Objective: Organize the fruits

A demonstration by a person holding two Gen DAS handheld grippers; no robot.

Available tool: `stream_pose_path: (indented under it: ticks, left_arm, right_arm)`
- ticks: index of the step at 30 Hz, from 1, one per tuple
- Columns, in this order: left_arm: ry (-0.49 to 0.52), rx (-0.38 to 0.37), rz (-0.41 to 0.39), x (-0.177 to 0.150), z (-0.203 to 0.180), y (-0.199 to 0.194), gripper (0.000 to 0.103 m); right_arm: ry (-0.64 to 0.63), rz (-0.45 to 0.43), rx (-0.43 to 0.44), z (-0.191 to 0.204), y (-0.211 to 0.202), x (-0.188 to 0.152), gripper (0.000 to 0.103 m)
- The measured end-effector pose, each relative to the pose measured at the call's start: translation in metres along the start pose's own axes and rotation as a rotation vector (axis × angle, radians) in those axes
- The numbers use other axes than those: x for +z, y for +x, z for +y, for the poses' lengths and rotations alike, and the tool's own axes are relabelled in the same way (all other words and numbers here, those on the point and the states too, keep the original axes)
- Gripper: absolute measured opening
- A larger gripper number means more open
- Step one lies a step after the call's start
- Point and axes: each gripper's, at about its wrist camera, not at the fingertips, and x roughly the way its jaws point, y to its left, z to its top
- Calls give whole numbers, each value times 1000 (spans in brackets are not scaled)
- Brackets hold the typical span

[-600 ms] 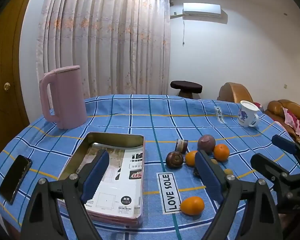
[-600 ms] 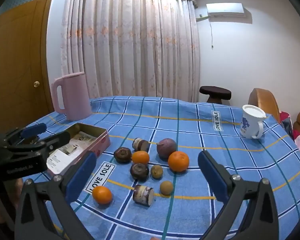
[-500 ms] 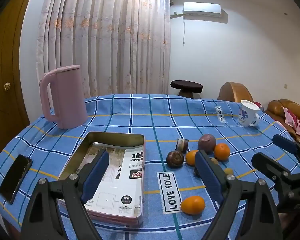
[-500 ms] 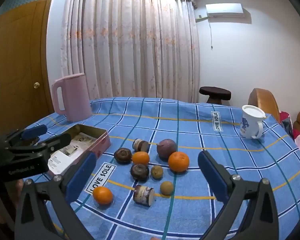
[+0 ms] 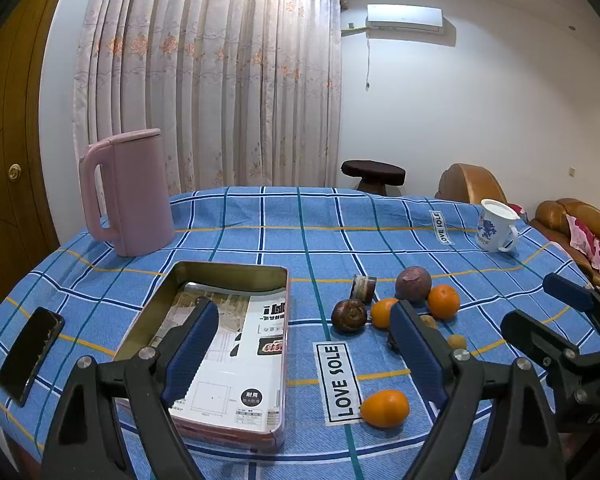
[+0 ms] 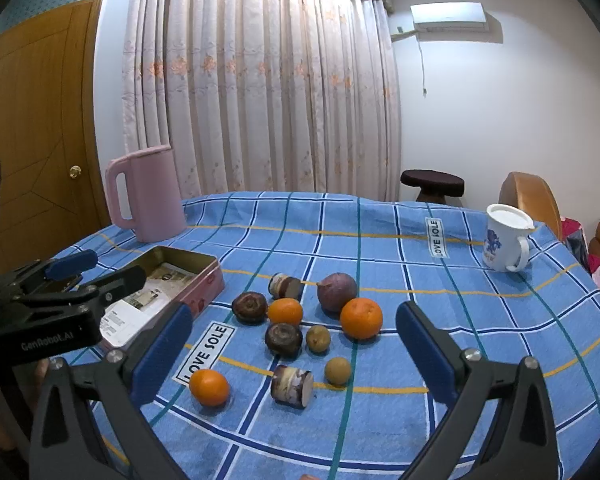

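Blue-padded left gripper (image 5: 304, 344): jaws spread wide, nothing between them; hovering over the near table edge, left pad above the tin.
Right gripper (image 6: 294, 344): jaws equally wide apart, holding nothing; the fruit cluster sits framed between its pads.
Near orange (image 6: 209, 387): small orange fruit lying alone at 7 o'clock of the cluster, just beside the "LOVE SOLE" label (image 6: 207, 354); seen in the left view too (image 5: 385, 408).
Cut brown cylinder (image 6: 292, 385): on its side at 6 o'clock of the cluster, apart from the near orange.
Small tan round fruits: one (image 6: 338, 370) just right of the cylinder, another (image 6: 318, 338) beyond it.
Dark brown round fruits: one (image 6: 283, 339) mid-cluster, one (image 6: 249, 307) at 10 o'clock.
Oranges: medium one (image 6: 285, 312) centre, larger one (image 6: 361, 318) at 3 o'clock.
Purple round fruit (image 6: 337, 291): behind the large orange, close to it.
Second cut cylinder (image 6: 286, 286): 12 o'clock of the cluster.
Rectangular pink-sided metal tin (image 5: 228, 270): left of the fruit, printed paper sheet (image 5: 236, 352) lying inside, no fruit in it.
Black phone (image 5: 31, 354): flat at the far-left table edge.
Pink plastic jug (image 5: 126, 192): upright, behind the tin.
White mug with blue print (image 6: 506, 238): far right of the blue checked tablecloth (image 5: 284, 240).
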Motion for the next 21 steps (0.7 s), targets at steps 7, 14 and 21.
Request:
stream_pose_path:
  ticks: [7,14,21]
  left_arm:
    - [0,-1,2,1,0,0,89]
    - [4,2,14,-4,-1,5,89]
    - [9,4,25,-6,-2,9,89]
  right_arm:
    - [1,5,2,1,2,-3,103]
    - [4,4,-1,2,2,-4,103]
    - [10,8,3,0,4,-7,103]
